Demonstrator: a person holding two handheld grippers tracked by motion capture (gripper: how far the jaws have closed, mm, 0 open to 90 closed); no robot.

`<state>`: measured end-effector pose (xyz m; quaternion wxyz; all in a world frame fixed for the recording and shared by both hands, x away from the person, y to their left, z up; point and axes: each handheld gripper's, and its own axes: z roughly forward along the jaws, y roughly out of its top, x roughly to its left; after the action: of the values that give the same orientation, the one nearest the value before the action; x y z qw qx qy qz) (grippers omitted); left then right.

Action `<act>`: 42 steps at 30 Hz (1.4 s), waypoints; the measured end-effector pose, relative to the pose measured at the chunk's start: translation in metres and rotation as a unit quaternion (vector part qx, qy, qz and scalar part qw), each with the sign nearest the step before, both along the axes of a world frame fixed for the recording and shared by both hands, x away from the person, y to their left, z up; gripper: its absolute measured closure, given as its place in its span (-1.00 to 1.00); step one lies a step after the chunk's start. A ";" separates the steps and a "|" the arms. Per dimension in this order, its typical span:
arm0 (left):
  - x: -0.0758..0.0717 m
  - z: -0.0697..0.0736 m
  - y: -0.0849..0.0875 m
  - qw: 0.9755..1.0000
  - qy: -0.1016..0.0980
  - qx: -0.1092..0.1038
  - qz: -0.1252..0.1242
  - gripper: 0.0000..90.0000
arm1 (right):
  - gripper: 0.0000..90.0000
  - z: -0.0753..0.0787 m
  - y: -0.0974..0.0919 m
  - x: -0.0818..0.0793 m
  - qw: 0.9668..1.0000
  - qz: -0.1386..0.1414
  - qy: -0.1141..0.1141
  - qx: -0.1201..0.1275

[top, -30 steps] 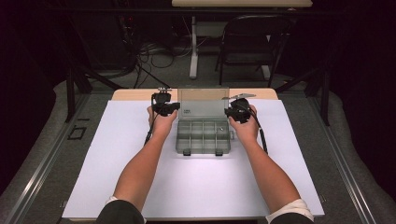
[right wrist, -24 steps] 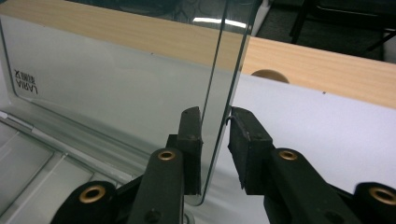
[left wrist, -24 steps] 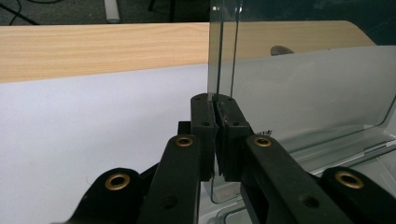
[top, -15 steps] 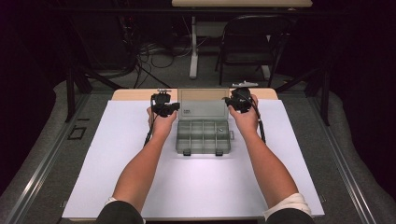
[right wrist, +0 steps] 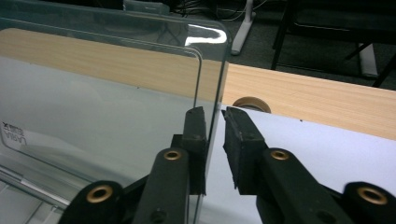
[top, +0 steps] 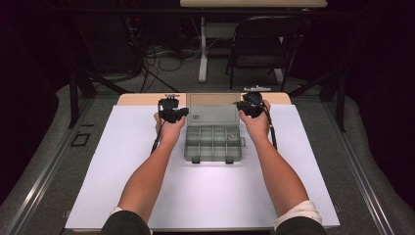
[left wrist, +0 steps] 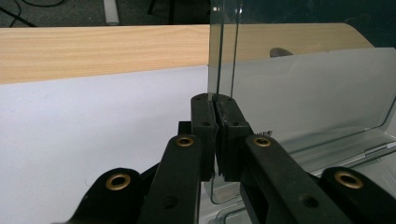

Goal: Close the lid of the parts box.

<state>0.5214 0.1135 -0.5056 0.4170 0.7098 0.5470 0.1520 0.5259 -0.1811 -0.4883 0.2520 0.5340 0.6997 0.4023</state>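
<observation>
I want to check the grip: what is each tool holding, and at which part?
The left tool is clamped on the clear lid's side edge. The right tool straddles the opposite edge, its jaws closing but not yet pressing.

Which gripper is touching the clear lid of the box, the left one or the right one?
Left: touching. In the left gripper view, the left gripper clamps the lid edge. Right: cannot tell. In the right gripper view, the right gripper straddles the edge with a gap visible on one side.

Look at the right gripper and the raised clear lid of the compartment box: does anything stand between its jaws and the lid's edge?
Nothing visible does. The right gripper already straddles the lid, whose side edge runs up between the jaws; these have just been closing, with a gap remaining on one side. The left gripper is clamped on the opposite edge.
</observation>
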 end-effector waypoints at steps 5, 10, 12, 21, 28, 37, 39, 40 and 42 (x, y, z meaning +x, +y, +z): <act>0.000 0.000 0.001 1.000 0.001 -0.001 0.000 0.95 | 0.84 0.000 0.001 0.000 1.000 -0.002 0.000 0.003; 0.000 -0.001 0.001 1.000 0.001 -0.002 0.000 0.95 | 0.88 0.000 0.000 -0.001 1.000 -0.001 0.000 0.005; 0.000 -0.001 0.001 1.000 0.000 -0.002 0.001 0.95 | 0.88 0.000 0.000 -0.001 1.000 -0.001 0.000 0.007; 0.000 0.000 0.001 1.000 -0.001 0.002 -0.003 0.94 | 0.89 0.000 0.000 -0.003 1.000 -0.001 -0.003 0.005; 0.001 0.003 0.005 1.000 -0.008 -0.013 -0.014 0.82 | 0.90 0.000 -0.001 -0.004 1.000 -0.001 -0.011 0.010; 0.004 0.031 0.009 1.000 -0.022 -0.010 -0.019 0.60 | 0.91 0.000 0.000 -0.009 1.000 -0.002 -0.020 0.012; 0.006 0.037 0.009 1.000 -0.019 -0.010 -0.021 0.60 | 0.91 0.000 0.000 -0.010 1.000 -0.002 -0.023 0.012; 0.007 0.040 0.009 1.000 -0.016 -0.011 -0.024 0.59 | 0.91 0.000 0.001 -0.011 1.000 -0.003 -0.023 0.012; 0.008 0.046 0.009 1.000 -0.014 -0.010 -0.025 0.57 | 0.91 0.000 0.001 -0.012 1.000 -0.003 -0.025 0.013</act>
<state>0.5292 0.1225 -0.4596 0.4357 0.7165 0.5248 0.1462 0.5142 -0.1801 -0.4882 0.2640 0.5289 0.6861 0.4240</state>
